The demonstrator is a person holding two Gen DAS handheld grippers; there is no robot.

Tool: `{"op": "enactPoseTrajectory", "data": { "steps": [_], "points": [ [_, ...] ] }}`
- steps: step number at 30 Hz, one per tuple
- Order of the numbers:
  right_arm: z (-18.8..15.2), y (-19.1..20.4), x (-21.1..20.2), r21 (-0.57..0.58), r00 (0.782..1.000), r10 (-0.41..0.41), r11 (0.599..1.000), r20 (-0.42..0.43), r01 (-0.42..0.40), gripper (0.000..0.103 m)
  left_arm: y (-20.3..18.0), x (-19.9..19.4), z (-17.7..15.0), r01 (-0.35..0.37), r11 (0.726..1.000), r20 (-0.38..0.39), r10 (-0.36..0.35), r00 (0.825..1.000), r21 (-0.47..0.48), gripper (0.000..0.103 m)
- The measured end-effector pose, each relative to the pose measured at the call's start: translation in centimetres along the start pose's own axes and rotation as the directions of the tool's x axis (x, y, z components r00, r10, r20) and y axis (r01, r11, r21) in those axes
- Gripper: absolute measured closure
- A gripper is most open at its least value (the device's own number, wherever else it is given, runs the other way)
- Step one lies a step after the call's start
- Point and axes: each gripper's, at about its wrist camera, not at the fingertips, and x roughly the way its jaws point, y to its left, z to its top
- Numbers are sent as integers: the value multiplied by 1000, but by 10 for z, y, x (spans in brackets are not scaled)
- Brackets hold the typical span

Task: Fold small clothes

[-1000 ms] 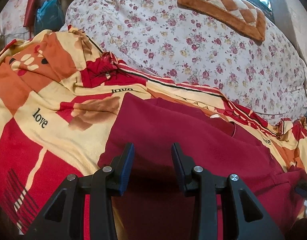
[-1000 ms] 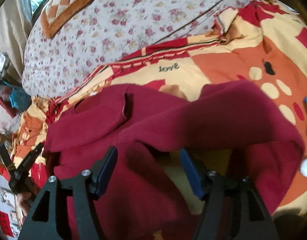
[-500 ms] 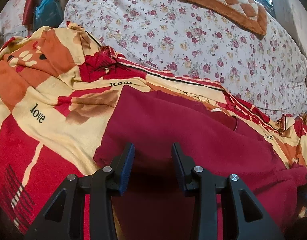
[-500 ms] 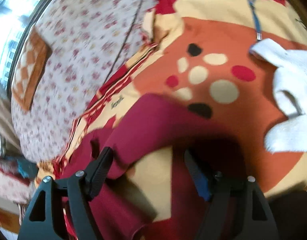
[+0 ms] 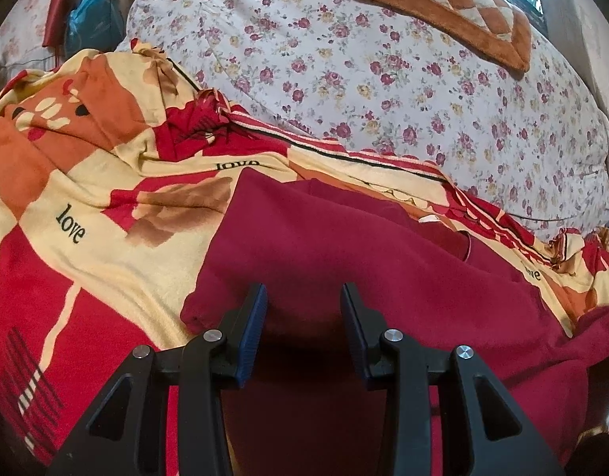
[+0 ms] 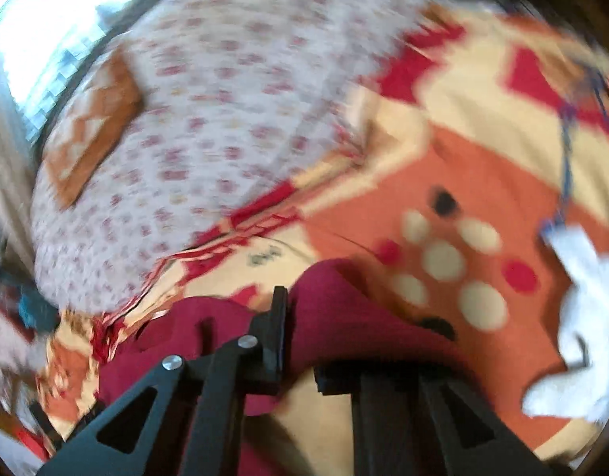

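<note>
Right wrist view has swung toward the blanket (image 6: 483,182); the right gripper (image 6: 300,341) now pinches a fold of the maroon garment (image 5: 344,246) on the bed, beginning a fold. Left gripper (image 5: 304,317) hovers with jaws wide.

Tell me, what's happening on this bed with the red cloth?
A person with a hand-held gripper in each hand is folding a dark red garment on a patterned blanket. The left hand-held gripper hovers open over the cloth. The right hand-held gripper is at the garment's edge; blur hides whether it grips.
</note>
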Motion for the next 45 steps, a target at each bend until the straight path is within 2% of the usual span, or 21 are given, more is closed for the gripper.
{"op": "enactPoseTrajectory", "data": {
  "steps": [3,4,6,7,9,10,11,12,13,14,15,16,17,25,29,34,37,39,42,45],
  "points": [
    [-13,57,-1,-168,995,91,981,-36,-96,92,1,0,1,-1,1000,4,1,1000,-9,86],
    [-22,74,3,-214,990,122,967,-72,-135,92,2,1,1,0,1000,2,0,1000,-13,86],
    [-48,102,19,-266,967,177,938,-184,-222,92,4,1,2,1,1000,1,-1,1000,-17,86],
    [-66,113,32,-274,944,198,923,-264,-270,92,4,1,2,1,1000,2,-1,1000,-18,86],
    [-90,122,51,-270,914,198,914,-355,-303,92,5,0,3,3,1000,7,-3,1000,-19,86],
    [-108,125,64,-274,895,169,914,-413,-299,89,5,-1,3,4,1000,9,-3,1000,-19,86],
    [-120,125,73,-286,881,134,914,-453,-286,78,5,-1,3,5,1000,10,-5,1000,-21,86],
    [-127,125,74,-297,878,127,911,-461,-288,72,6,-1,4,7,1000,10,-7,1000,-23,86],
    [-130,127,71,-323,890,133,900,-436,-292,70,6,-1,4,10,1000,11,-10,1000,-25,86],
    [-131,129,65,-351,898,132,889,-419,-295,63,6,-2,4,10,1000,13,-10,1000,-26,86],
    [-130,130,60,-360,896,129,884,-425,-298,57,5,-2,4,10,1000,14,-10,1000,-25,86],
    [-127,130,56,-356,890,133,883,-436,-307,45,5,-2,4,11,1000,15,-11,1000,-24,86],
    [-124,128,51,-346,887,146,883,-439,-316,40,4,-2,4,15,1000,16,-15,1000,-23,86],
    [-110,98,40,-261,892,146,925,-429,-277,38,-10,-14,1,-1,999,64,-2,998,53,86],
    [-109,94,36,-258,893,139,928,-427,-268,38,-17,-16,-2,-11,996,68,5,998,89,86],
    [-99,84,22,-247,906,135,936,-401,-249,37,-25,-20,-5,1,992,72,-10,997,126,86],
    [-93,73,16,-230,914,123,947,-388,-225,35,-31,-22,-8,41,989,51,-48,998,139,82],
    [-88,62,13,-201,919,116,958,-377,-203,35,-36,-24,-11,94,986,34,-100,994,141,73],
    [-82,46,13,-117,921,138,974,-365,-192,34,-46,-30,-15,158,974,32,-165,986,165,63],
    [-75,30,22,-22,921,167,982,-353,-186,33,-55,-30,-20,217,960,7,-222,975,178,59]
  ]
}}
